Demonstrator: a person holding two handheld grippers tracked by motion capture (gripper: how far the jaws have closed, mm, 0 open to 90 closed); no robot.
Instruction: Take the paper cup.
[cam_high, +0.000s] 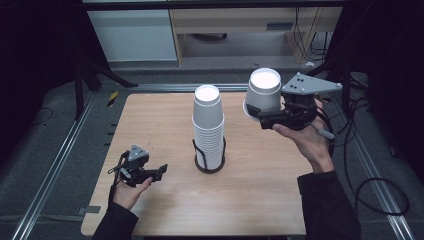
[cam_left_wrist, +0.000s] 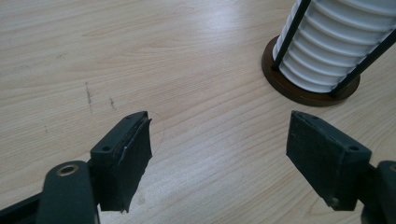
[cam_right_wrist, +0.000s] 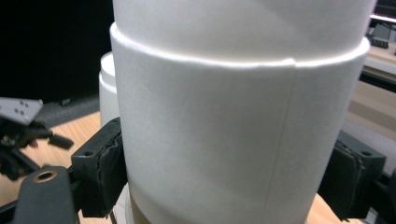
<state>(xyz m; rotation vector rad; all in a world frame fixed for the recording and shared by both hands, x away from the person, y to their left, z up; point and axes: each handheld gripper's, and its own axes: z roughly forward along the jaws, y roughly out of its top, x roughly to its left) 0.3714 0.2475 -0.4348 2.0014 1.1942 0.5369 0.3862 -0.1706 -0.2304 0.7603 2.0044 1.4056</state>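
Cup is sitting upside down in your right gripper, jaws pinching its wall near the rim, long axis near upright, above the table's far right edge. Working near to far: your left gripper is idling by the near left corner, jaws spread, nothing between them. Stack in its holder is standing mid-table, left of the held cup, right hand nearer.

no readable text, labels or numbers anywhere.
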